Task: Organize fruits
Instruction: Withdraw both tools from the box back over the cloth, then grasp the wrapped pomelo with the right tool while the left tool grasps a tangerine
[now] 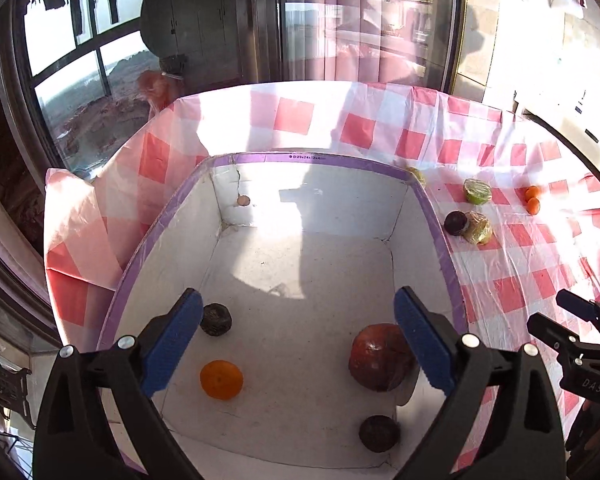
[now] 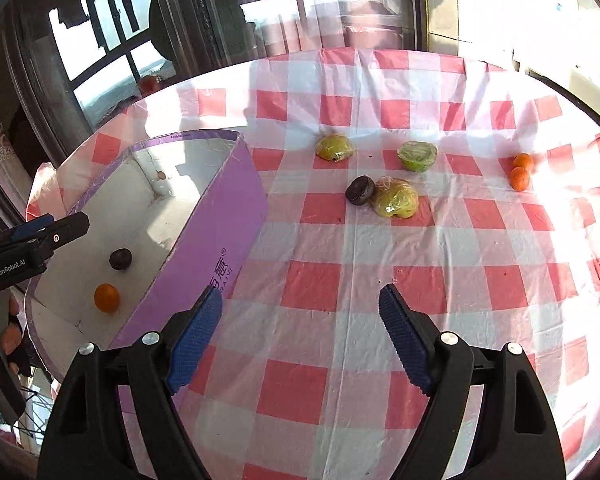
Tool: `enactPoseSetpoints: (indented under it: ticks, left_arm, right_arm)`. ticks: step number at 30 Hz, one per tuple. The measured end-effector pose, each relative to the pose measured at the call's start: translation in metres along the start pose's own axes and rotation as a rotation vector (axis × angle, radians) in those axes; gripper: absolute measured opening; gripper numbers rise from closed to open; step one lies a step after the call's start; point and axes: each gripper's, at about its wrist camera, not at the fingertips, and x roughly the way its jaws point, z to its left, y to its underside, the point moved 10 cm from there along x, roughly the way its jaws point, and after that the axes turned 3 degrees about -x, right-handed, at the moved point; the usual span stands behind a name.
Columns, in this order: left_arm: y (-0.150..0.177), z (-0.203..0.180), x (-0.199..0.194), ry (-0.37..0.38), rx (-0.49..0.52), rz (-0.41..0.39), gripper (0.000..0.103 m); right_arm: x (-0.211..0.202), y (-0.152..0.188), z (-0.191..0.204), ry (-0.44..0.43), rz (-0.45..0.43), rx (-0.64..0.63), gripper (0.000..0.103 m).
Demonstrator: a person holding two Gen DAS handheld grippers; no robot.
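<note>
Both grippers, left (image 1: 298, 336) and right (image 2: 300, 338), are held spread and empty, the left over the box (image 1: 440, 232) holding an orange (image 1: 221, 380).

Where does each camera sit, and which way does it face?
Left wrist: on the left gripper, looking down into the purple-rimmed white cardboard box; the right gripper shows at right.
Right wrist: on the right gripper, facing the red-and-white checked tablecloth; the left gripper shows at left.
Shared: the box and its round orange fruit.
</note>
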Motion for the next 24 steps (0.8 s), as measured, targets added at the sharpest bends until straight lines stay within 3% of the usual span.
enactPoseSetpoints:
  ticks: [7,12,17,18,20,24]
  left_arm:
    - [-0.008,-0.131,0.011,0.159,0.109,0.042,0.097]
    - [0.021,-0.213,0.041,0.202,0.223,0.125,0.097]
    - [0.058,-0.244,0.085,0.166,0.271,0.22,0.096]
    - [0.064,-0.246,0.092,0.154,0.272,0.235,0.092]
    - [0.075,-0.246,0.106,0.141,0.257,0.277,0.086]
    - [0.087,-0.243,0.13,0.095,0.213,0.326,0.086]
  right_arm:
    - [0.01,0.032,-0.104,0.093,0.111,0.107,0.078]
    - [0.015,0.044,-0.166,0.136,0.161,0.168,0.078]
    - [0.029,0.055,-0.215,0.164,0.207,0.19,0.078]
    - [0.033,0.056,-0.222,0.169,0.216,0.187,0.078]
    - [0.041,0.057,-0.235,0.178,0.225,0.181,0.078]
    - [0.06,0.046,-0.253,0.184,0.202,0.153,0.079]
